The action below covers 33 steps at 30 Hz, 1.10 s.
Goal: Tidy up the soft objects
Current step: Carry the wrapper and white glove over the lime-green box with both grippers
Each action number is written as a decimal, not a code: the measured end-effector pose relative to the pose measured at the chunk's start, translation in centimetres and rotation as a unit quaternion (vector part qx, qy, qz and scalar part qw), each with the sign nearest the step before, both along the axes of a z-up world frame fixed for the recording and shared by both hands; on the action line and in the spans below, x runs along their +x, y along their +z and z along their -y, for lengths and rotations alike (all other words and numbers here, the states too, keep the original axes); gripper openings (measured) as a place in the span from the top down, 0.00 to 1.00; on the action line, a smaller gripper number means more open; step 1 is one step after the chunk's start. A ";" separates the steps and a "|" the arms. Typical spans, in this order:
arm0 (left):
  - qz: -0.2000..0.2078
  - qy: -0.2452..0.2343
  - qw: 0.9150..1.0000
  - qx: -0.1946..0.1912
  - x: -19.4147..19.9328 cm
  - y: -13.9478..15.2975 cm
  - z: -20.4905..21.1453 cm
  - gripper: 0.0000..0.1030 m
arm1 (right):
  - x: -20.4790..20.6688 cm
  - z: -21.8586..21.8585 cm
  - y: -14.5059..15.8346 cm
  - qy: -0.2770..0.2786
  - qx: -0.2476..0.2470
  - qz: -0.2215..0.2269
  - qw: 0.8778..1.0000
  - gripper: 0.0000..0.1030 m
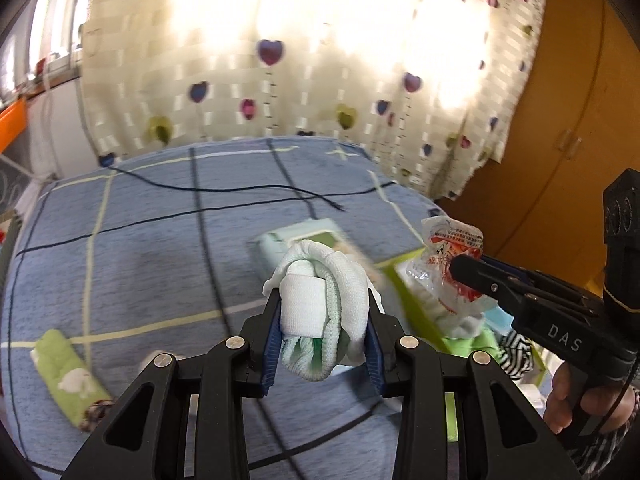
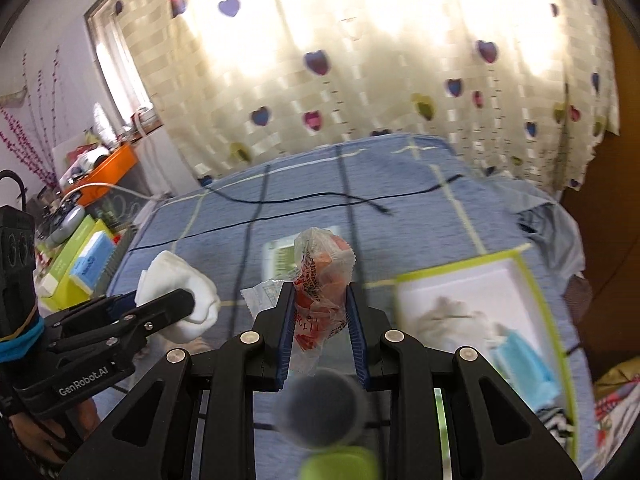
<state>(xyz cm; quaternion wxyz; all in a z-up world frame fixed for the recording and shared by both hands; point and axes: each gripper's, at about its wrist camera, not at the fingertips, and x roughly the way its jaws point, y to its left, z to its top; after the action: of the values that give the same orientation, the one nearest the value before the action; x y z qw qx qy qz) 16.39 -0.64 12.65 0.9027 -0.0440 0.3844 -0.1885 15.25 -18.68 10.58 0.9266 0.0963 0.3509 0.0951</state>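
My left gripper (image 1: 323,300) is shut on a rolled white and pale green sock bundle (image 1: 320,300) and holds it above the blue bed cover (image 1: 140,260). It also shows in the right wrist view (image 2: 188,300), with the white sock bundle (image 2: 180,292) in it. My right gripper (image 2: 320,292) is shut on a crinkly clear plastic packet with red print (image 2: 320,280), held in the air. From the left wrist view the right gripper (image 1: 456,268) holds the packet (image 1: 448,256) above a lime-rimmed box (image 1: 416,312).
The lime-rimmed white box (image 2: 536,292) at the right holds soft items, among them a light blue one (image 2: 524,364) and a striped one (image 1: 516,356). A tissue pack (image 1: 304,240) lies mid-bed. A green towel roll (image 1: 68,376) lies at the left. A black cable (image 1: 240,192) crosses the far bed.
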 end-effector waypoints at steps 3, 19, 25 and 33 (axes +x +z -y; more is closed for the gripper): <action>-0.003 -0.020 1.000 0.000 0.1 0.1 2.2 0.67 | -0.5 2.2 -0.1 -0.014 -0.010 -0.002 1.000 0.75; -0.039 -0.095 0.995 0.011 1.8 -2.3 12.3 0.67 | 0.1 12.0 -3.6 -0.063 -0.047 -0.051 0.996 0.75; -0.058 -0.106 0.992 0.025 3.8 -3.8 14.8 0.67 | 1.1 13.1 -5.2 -0.062 -0.062 -0.071 0.994 0.75; -0.072 -0.116 0.990 0.034 6.3 -5.0 16.7 0.66 | 2.5 13.1 -7.3 -0.036 -0.079 -0.095 0.992 0.75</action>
<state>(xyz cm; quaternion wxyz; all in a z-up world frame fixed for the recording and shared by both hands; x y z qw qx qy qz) 22.72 -17.34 7.69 0.8458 0.0183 0.4570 -0.2747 17.73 -31.79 3.26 0.8966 0.0436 0.4400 0.0243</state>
